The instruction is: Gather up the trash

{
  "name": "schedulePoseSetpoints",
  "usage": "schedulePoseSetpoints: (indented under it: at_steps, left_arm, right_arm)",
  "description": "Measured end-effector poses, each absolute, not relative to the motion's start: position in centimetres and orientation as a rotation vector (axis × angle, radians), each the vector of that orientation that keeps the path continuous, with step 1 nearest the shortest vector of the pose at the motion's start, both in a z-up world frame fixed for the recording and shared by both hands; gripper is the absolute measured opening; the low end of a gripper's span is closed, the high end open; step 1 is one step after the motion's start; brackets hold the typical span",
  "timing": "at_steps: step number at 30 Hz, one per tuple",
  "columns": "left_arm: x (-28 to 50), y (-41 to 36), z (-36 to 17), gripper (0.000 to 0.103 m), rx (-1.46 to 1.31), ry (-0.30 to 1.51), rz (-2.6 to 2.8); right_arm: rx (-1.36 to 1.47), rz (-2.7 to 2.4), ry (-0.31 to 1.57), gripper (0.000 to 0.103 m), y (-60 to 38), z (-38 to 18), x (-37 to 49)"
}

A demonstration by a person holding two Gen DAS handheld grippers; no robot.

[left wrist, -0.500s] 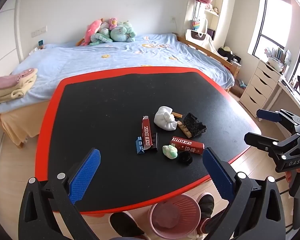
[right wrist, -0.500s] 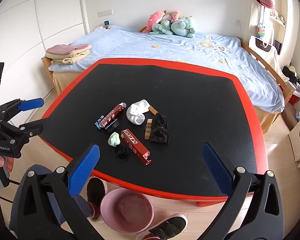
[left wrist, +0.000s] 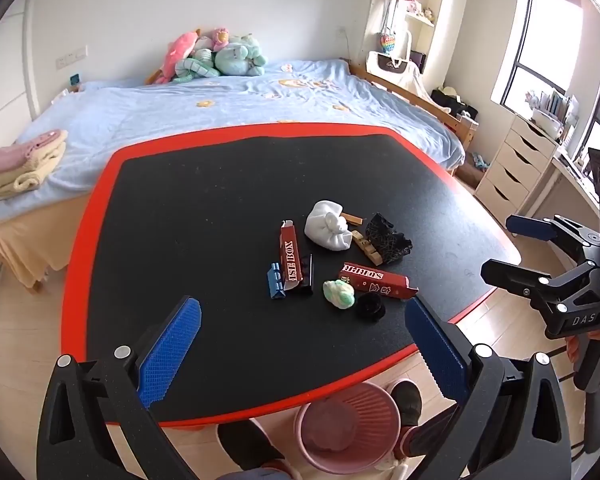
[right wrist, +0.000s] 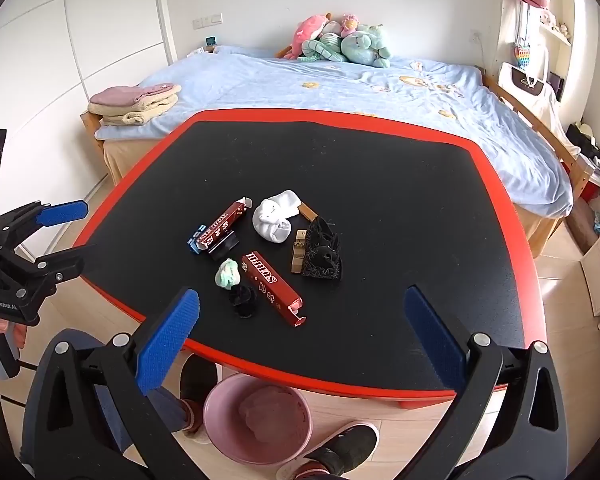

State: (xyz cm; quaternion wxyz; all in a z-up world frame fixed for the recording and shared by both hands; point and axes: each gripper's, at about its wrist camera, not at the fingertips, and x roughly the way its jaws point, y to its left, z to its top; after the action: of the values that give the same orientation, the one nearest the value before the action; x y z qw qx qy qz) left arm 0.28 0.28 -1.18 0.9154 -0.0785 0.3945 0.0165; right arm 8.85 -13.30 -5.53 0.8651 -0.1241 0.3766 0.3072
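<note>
The trash lies in a loose cluster on the black, red-edged table (left wrist: 204, 208), centre-right of the left wrist view: a white wad (left wrist: 327, 225), a black crumpled wrapper (left wrist: 389, 238), a wooden clip (left wrist: 367, 247) between them, a red box (left wrist: 290, 256) with a blue clip (left wrist: 275, 281) at its near end, a second red box (left wrist: 377, 280), a green wad (left wrist: 339, 294) and a small black piece (left wrist: 369, 306) touching it. In the right wrist view the same cluster sits centre-left. A pink bin (right wrist: 257, 420) stands on the floor below the near table edge, bottom centre of both views, with shoes beside it. The left gripper (left wrist: 302, 346) is held above the near table edge, jaws wide apart and empty. The right gripper (right wrist: 302, 344) is likewise spread wide with nothing between its pads. A bed (right wrist: 340, 88) fills the upper frame behind the table.
</note>
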Motion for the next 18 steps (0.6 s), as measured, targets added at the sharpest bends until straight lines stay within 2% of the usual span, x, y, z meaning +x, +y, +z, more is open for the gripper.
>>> schedulePoseSetpoints:
  at_steps: [18]
  left_arm:
    - [0.36, 0.04, -1.27, 0.098, -0.126, 0.805, 0.053]
  right_arm:
    - [-0.259, 0.642, 0.791, 0.100, -13.78, -5.21, 8.98]
